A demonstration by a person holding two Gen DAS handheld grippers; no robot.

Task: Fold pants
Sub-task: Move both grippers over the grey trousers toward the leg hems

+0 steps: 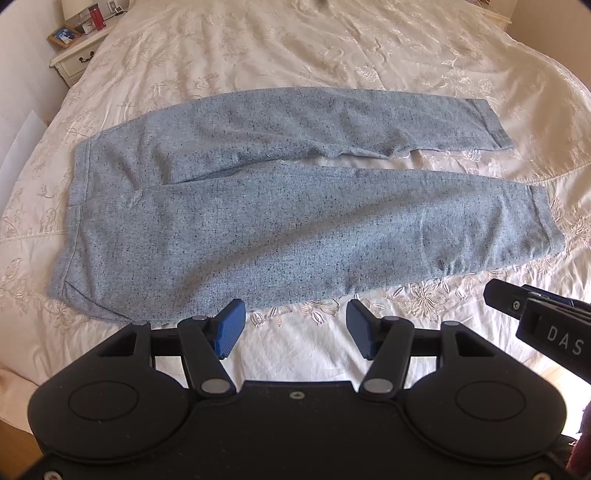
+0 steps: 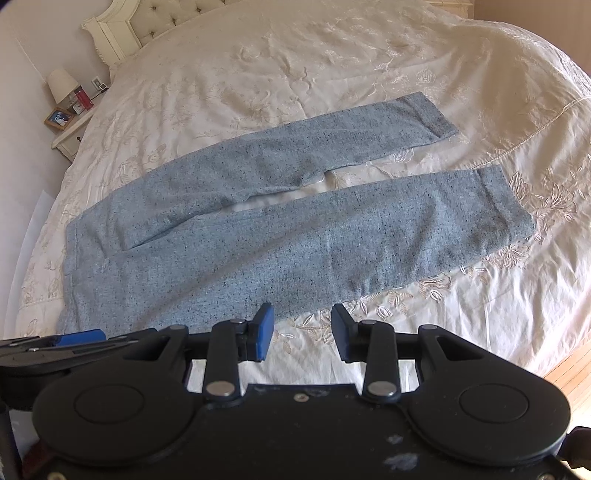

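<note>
Both tongs hang over the near edge of the pants, blue pads parted with nothing between them. The left tongs sit just short of the hem side of the near leg's long edge, over bare bedspread; the right tongs hover at the same edge, further toward the cuffs. In the left view the right tool shows at the pants' near right; in the right view the left tool shows at the pants' near left. Neither touches the cloth.

The pants are grey-blue speckled knit, spread flat across the bed with the waistband to the left and the cuffs to the right. The two legs lie side by side, parted by a narrow wedge of bedspread that widens toward the cuffs. The far leg angles slightly away. No fold is made yet: I judge the task at its start, with the first move, likely bringing one leg over the other, not begun, and every later fold left to do.

The bed under the pants carries a cream embroidered bedspread, lightly creased, with floral stitching near the pants' near edge. Beyond the waistband, to the far left, a pale nightstand holds a lamp, a framed photo and small items. A tufted headboard rises beyond the pants. Wooden floor shows right of the cuffs.
</note>
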